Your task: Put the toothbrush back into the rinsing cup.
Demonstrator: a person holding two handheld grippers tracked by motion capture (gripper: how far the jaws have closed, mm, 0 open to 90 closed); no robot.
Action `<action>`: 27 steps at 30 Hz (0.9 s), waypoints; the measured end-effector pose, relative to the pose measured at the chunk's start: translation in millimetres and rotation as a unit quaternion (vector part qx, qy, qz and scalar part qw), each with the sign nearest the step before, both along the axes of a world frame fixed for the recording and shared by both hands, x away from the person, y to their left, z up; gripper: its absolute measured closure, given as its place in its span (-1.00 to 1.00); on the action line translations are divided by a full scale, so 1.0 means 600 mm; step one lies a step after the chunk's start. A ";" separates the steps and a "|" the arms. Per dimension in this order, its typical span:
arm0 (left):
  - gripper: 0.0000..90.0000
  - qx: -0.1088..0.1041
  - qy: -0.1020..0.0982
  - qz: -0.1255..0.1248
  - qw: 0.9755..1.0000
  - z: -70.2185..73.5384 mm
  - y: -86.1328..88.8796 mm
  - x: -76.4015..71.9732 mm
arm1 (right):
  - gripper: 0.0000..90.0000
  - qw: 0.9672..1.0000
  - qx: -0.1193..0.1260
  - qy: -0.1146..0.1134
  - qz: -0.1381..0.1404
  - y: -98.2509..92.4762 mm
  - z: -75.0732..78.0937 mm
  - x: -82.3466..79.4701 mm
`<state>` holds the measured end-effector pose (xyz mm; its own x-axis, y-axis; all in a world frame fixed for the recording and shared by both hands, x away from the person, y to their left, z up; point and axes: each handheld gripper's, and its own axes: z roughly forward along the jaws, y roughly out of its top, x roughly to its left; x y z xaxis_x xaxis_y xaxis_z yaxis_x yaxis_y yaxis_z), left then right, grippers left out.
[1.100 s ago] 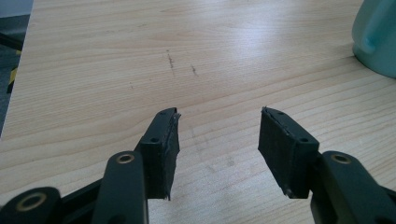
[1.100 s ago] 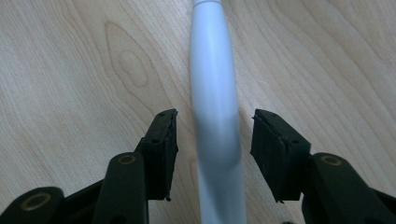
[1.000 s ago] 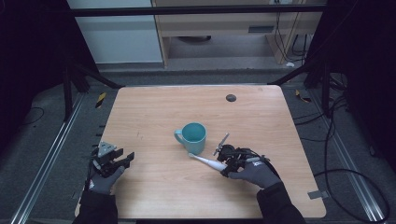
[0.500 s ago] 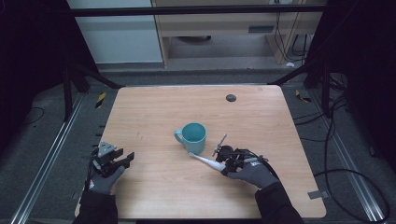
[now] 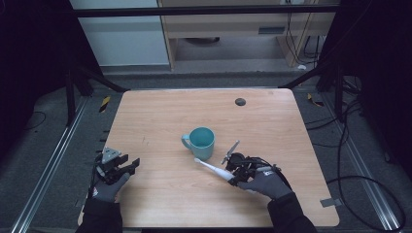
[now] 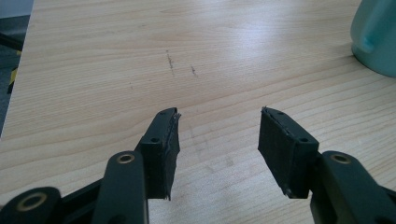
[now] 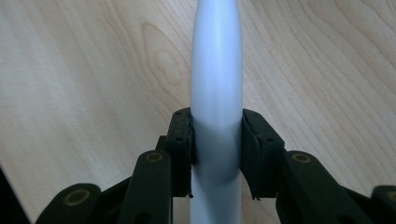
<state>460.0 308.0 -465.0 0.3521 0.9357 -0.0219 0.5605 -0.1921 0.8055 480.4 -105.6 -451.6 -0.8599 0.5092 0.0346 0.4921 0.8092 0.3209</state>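
Gripping the white toothbrush [image 7: 216, 93] by its thick handle, the right hand-held gripper [image 5: 236, 171] has just been closing, and its pads now press on both sides. The brush lies low over the tabletop [image 5: 160, 116], head toward the teal mug [image 5: 201, 141]. The rounded, smooth handle could twist or slide out if lifted quickly, and a careless swing might knock the mug. The left hand-held gripper [image 6: 217, 135] rests wide and empty.

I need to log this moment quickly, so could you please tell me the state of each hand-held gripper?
Left hand-held gripper: open, nothing between its jaws.
Right hand-held gripper: has just closed on the white plastic toothbrush handle.
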 end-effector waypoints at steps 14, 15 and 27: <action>0.05 0.000 0.000 0.001 1.000 0.000 0.000 0.000 | 0.47 0.988 0.138 -0.063 -0.023 -0.030 0.066 -0.031; 0.05 0.000 0.000 0.001 1.000 0.000 0.000 0.000 | 0.47 0.986 0.149 -0.067 -0.029 -0.030 0.070 -0.032; 0.06 0.001 0.000 0.002 1.000 -0.001 0.001 0.001 | 0.47 0.951 0.232 -0.164 -0.124 -0.032 0.101 -0.016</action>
<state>460.4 308.4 -465.8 0.3475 0.9375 -0.0197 0.5613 -0.1911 0.8053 470.9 -124.9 -390.9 -0.7180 0.6938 0.0559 0.4621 0.4150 0.7837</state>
